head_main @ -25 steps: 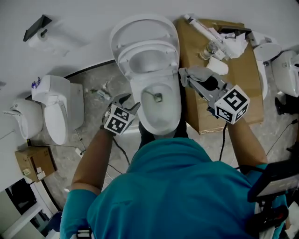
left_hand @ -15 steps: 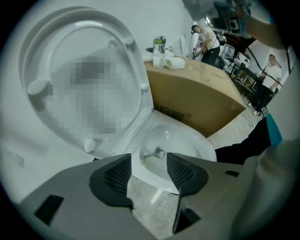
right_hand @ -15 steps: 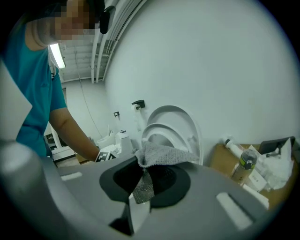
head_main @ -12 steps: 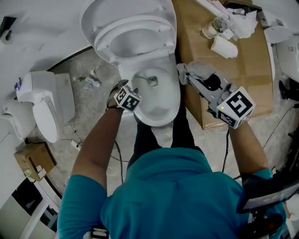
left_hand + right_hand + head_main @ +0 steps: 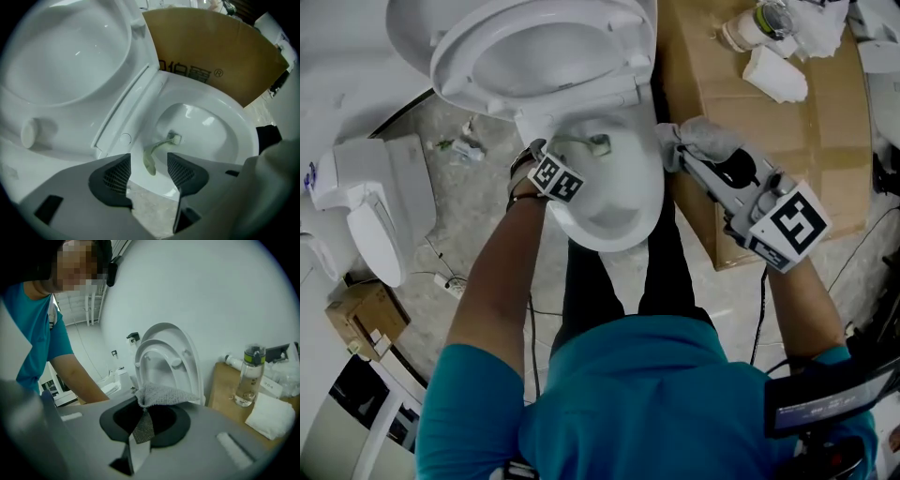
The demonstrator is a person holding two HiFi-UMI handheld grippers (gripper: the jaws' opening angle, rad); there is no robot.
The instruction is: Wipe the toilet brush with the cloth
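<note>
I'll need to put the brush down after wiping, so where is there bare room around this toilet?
Barest: the cardboard box top, right side, nearer than the white folded pad. Its far end is crowded with the pad, a bottle and wrappers. Floor between the toilet bowl and the spare white toilet is free but for small litter.

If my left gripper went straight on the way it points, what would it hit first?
Probably the toilet brush handle: it lies in the toilet bowl, lined up between the left gripper's open jaws, though depth is unclear.
</note>
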